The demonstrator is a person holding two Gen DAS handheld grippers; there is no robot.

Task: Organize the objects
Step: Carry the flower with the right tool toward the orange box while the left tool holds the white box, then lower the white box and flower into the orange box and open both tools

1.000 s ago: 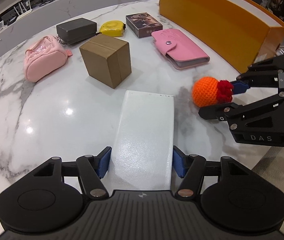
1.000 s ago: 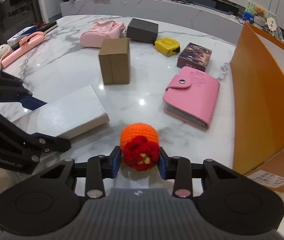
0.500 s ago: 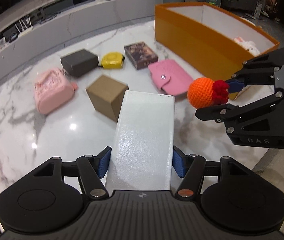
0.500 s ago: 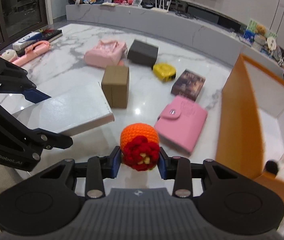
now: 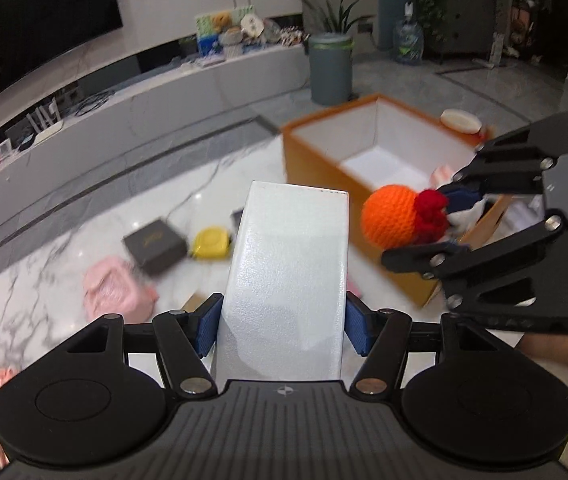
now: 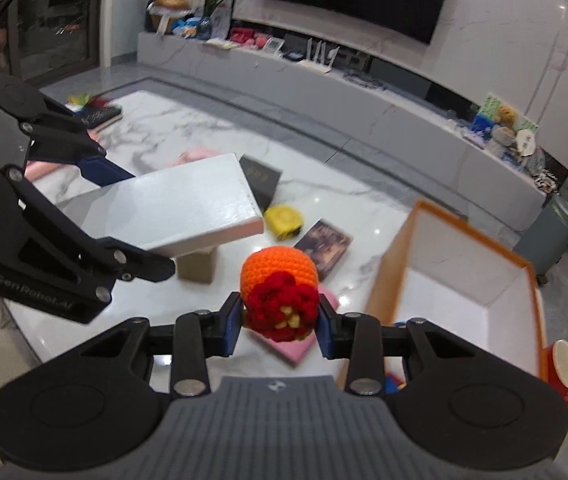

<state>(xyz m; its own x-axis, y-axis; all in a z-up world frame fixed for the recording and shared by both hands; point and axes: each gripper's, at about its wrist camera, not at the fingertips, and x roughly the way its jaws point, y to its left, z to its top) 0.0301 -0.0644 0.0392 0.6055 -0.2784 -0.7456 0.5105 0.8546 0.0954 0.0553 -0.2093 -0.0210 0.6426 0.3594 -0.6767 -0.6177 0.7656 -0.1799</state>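
Observation:
My left gripper [image 5: 281,328] is shut on a flat white box [image 5: 288,264], its blue pads pressed on the box's long sides, and carries it high above the marble table [image 5: 35,280]. The same white box [image 6: 179,204] shows at left in the right wrist view. My right gripper [image 6: 279,326] is shut on an orange crocheted ball [image 6: 277,270] with a red flower end, also lifted; that ball [image 5: 392,216] hangs in front of the open orange box [image 5: 324,168] in the left wrist view. The orange box [image 6: 388,276], white inside, stands to the right.
On the table lie a dark grey box [image 5: 153,246], a yellow tape measure [image 5: 209,244], a pink pouch [image 5: 113,296], a brown cardboard box [image 6: 197,266], a pink wallet [image 6: 290,346] and a picture card box [image 6: 324,246]. A red cup [image 6: 564,364] stands by the orange box.
Both grippers have risen well above the table with the white box and the crocheted ball still held. The table objects look smaller and the orange box's inside has come into view.

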